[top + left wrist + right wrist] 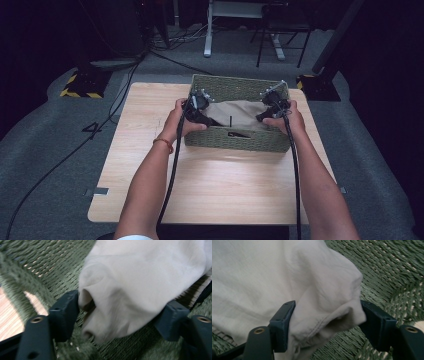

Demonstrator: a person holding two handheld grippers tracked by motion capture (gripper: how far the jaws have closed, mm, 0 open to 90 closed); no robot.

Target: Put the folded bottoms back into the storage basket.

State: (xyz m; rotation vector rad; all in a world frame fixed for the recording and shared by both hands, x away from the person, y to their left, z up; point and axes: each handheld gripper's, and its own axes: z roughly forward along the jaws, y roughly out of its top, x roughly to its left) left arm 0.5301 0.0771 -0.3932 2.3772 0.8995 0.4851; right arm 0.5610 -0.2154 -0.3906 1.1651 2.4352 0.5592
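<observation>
Resting inside a green woven basket (235, 141) on the wooden desk (210, 185), a beige cloth (239, 114) lies bunched on the basket floor. The basket sits toward the far side of the desk, roughly centred.

Left claw (204, 116): positioned at the left end of the basket, over the near-left part of the cloth. In the left gripper view, a rounded fold of the cloth (140, 290) lies between the two black jaws of the left claw (120, 317). The jaws stand apart and loose around the fold, released rather than clenched; the fabric meets the pads at most lightly.

Right claw (265, 114): positioned at the right end of the basket, over the right edge of the cloth. In the right gripper view, a hemmed corner of the cloth (317, 302) sits between the jaws of the right claw (327, 320), which are likewise spread and released.

Woven basket wall (32, 270) shows behind the cloth in the left gripper view.
</observation>
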